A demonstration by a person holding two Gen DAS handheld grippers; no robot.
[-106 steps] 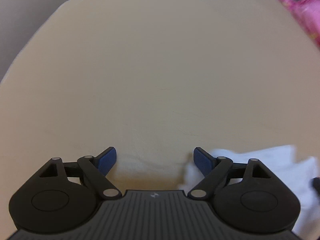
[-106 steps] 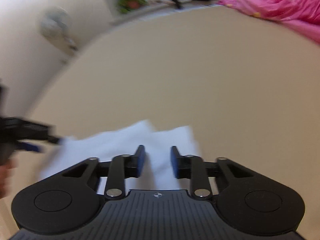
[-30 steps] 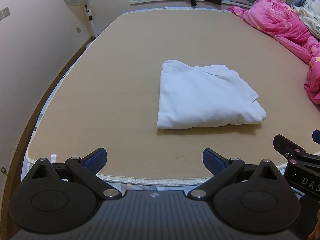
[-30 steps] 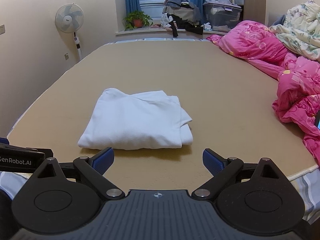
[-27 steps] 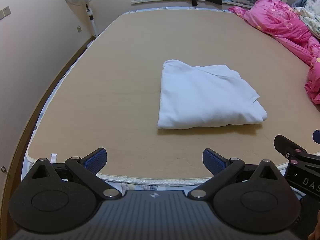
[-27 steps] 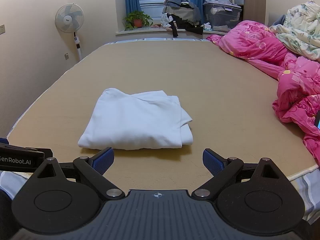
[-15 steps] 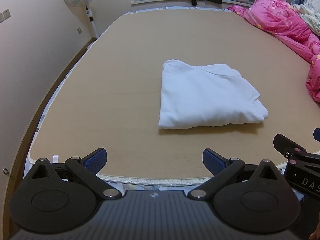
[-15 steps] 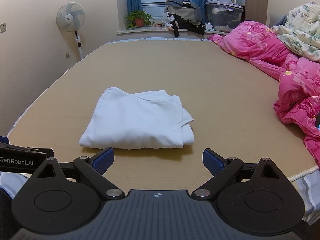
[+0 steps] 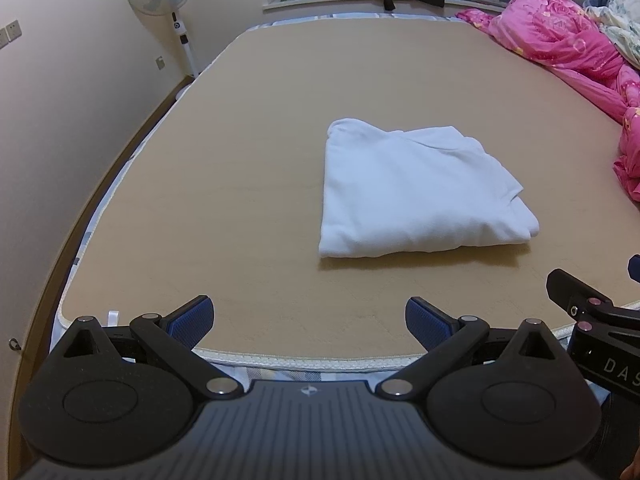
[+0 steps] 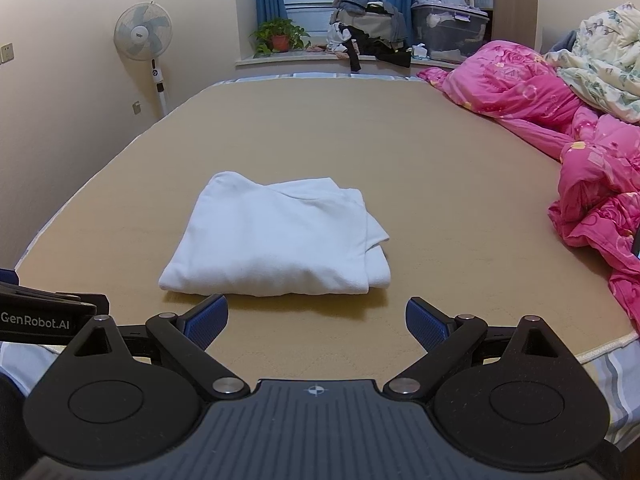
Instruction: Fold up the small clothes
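A white garment [image 9: 416, 192] lies folded in a neat rectangle on the tan bed mat [image 9: 248, 168]; it also shows in the right wrist view [image 10: 280, 240]. My left gripper [image 9: 310, 318] is open and empty, held back over the bed's near edge, left of the garment. My right gripper [image 10: 316, 316] is open and empty, just short of the garment's near edge. Neither gripper touches the cloth. The right gripper's body shows at the right edge of the left wrist view [image 9: 600, 320].
A pink quilt [image 10: 592, 160] is heaped along the bed's right side. A standing fan [image 10: 143, 40] is by the left wall. A potted plant [image 10: 278, 38] and piled clothes [image 10: 368, 16] sit on the far window sill. The mat's near edge [image 9: 312, 362] is just below the grippers.
Since 3.5 s ago both grippers have let go of the garment and pulled back to the bed's near edge. Over the last second nothing moves beyond a slight camera drift.
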